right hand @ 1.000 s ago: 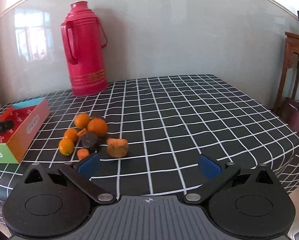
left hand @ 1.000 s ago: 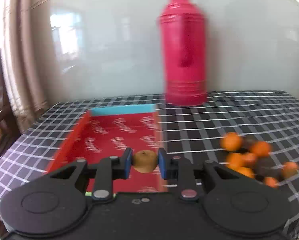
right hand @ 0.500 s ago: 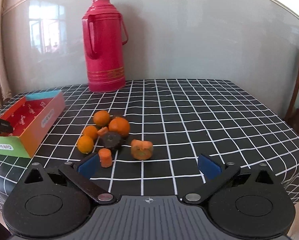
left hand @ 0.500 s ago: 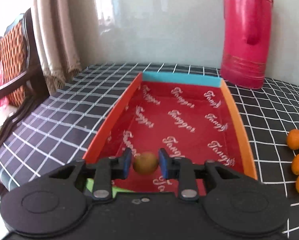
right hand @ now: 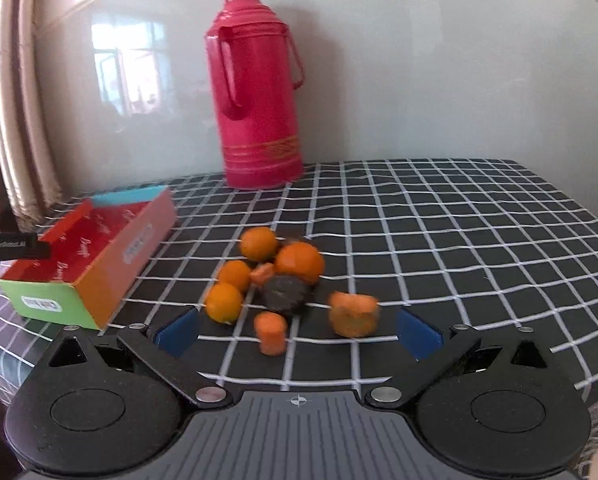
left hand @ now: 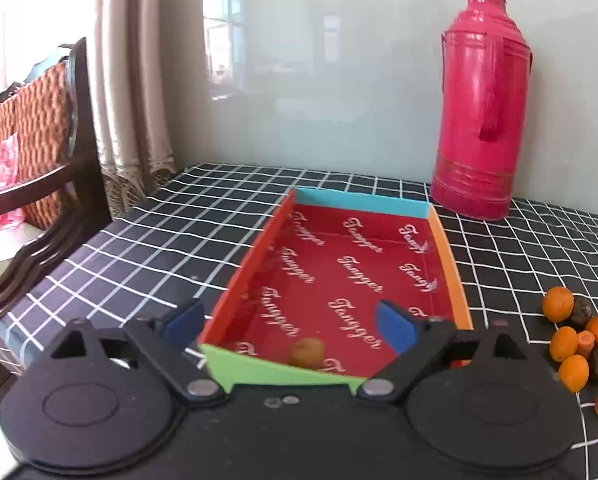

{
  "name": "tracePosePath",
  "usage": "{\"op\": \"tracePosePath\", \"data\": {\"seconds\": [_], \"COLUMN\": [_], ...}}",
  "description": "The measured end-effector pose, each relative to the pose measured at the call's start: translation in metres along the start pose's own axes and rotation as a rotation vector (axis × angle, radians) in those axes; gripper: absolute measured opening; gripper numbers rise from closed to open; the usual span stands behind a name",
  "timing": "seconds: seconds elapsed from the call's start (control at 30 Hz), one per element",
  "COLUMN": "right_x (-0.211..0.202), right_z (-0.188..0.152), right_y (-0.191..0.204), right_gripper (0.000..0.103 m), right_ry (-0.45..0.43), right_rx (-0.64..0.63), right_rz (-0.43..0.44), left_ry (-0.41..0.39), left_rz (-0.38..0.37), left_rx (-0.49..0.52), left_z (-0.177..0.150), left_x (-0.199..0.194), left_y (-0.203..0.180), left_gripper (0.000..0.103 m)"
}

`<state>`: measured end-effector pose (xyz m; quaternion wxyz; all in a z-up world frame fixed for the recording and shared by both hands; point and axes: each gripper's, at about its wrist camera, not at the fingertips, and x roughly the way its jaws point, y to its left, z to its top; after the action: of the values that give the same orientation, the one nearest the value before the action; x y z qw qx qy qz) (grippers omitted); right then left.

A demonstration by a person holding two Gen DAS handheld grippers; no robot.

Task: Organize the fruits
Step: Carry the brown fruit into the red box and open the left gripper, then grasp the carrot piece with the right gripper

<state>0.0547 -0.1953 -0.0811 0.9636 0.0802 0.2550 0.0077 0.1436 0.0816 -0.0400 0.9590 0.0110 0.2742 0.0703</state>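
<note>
Left gripper (left hand: 291, 330): black body, two round housings, blue pads (left hand: 395, 326), silver pivot screws. Right gripper (right hand: 297, 330): same build, plus ribbed grey centre plate with crosshair mark.

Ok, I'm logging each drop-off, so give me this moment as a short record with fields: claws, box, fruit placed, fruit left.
left claw: jaws opening, wide apart over the box, nothing between the pads
right claw: open, empty, facing the fruit pile
box: red inside, on the checked tablecloth
fruit placed: one brown kiwi lying in the box by its green near wall
fruit left: oranges, carrot pieces and dark fruits clustered on the cloth
background: red thermos by the wall
</note>
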Motion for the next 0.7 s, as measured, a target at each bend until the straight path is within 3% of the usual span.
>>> {"op": "tracePosePath", "data": {"seconds": [0.27,0.3,0.33,0.4,0.7], "right_x": [0.029,0.032,0.035,0.045,0.058], "right_z": [-0.002,-0.003,-0.004,-0.006,-0.010], "right_y": [0.015,0.016,0.016,0.015,0.012], "right_gripper": [0.103,0.096,0.066,0.027,0.026], "right_ry": [0.044,0.044,0.049,0.084,0.105], "right_rx": [-0.011,-0.011,-0.014,-0.012,0.001], "right_rz": [0.062,0.065,0.065,0.033,0.028], "left_ry": [-0.053,-0.056,-0.056,-0.049,-0.035], "left_rz": [0.072,0.082,0.089,0.094,0.091], "left_rx": [-0.019,-0.021,-0.026,-0.047,-0.106], "left_z": [-0.004,-0.005,-0.006,-0.009,-0.011], "left_x": [-0.011,-0.011,-0.010,-0.008,-0.006], "left_y": [0.028,0.030,0.033,0.039,0.060], "left_gripper": [0.090,0.090,0.090,0.090,0.091]}}
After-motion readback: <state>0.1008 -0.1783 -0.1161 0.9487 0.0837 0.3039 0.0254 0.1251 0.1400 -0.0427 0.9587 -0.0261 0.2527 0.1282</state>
